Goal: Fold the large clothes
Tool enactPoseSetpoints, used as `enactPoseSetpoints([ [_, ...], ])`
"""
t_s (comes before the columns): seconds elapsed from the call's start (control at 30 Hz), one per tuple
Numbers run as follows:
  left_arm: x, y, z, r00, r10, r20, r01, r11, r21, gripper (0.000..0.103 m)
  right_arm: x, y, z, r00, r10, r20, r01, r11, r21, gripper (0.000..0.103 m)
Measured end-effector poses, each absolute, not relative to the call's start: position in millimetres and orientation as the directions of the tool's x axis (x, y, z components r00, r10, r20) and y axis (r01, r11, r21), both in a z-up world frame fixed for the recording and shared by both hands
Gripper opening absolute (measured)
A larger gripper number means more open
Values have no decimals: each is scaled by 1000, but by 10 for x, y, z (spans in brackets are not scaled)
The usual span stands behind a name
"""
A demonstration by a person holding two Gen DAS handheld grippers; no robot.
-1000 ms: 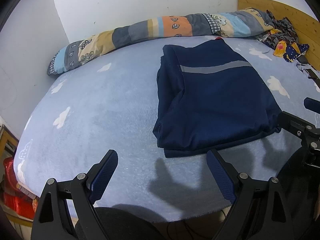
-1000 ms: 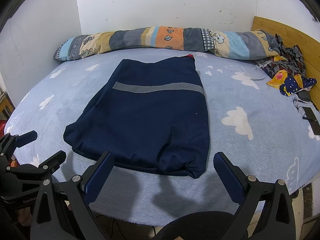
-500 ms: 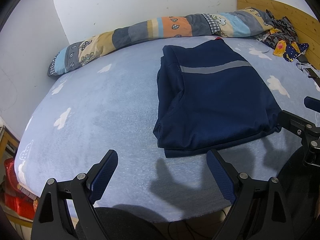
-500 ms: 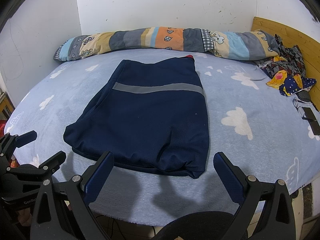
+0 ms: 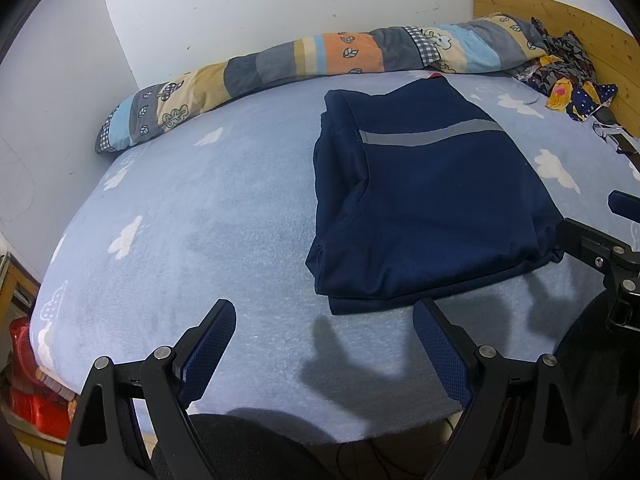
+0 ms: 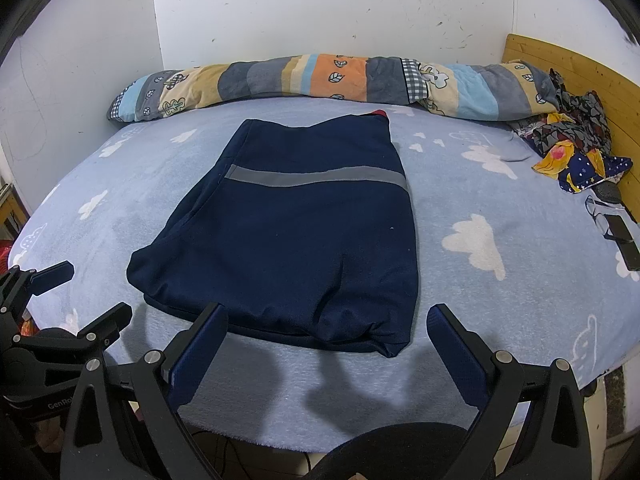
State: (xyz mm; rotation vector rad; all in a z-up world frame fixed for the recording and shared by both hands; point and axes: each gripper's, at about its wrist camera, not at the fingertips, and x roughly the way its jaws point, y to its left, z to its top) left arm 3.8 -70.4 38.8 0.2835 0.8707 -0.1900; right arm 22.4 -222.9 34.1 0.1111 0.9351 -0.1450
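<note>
A navy garment with a grey stripe lies folded into a long rectangle on the light blue bed. My left gripper hovers open above the bed's near edge, just short of the garment's near left corner, with nothing between its fingers. My right gripper is open too, its fingers either side of the garment's near hem and clear of the cloth. Each gripper shows at the side of the other's view.
A long patchwork bolster lies along the far wall. Crumpled patterned clothes sit by the wooden headboard on the right, with a dark phone-like object near them. Something red sits below the bed's left edge.
</note>
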Motion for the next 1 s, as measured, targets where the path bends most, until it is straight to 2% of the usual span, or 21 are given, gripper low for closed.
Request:
enactPoseSetpoints([
  [1.0,72,-661,381,625,-40,-779,273,947,170,91,227,-2241,331,580,-81,-811,169,985,22,101],
])
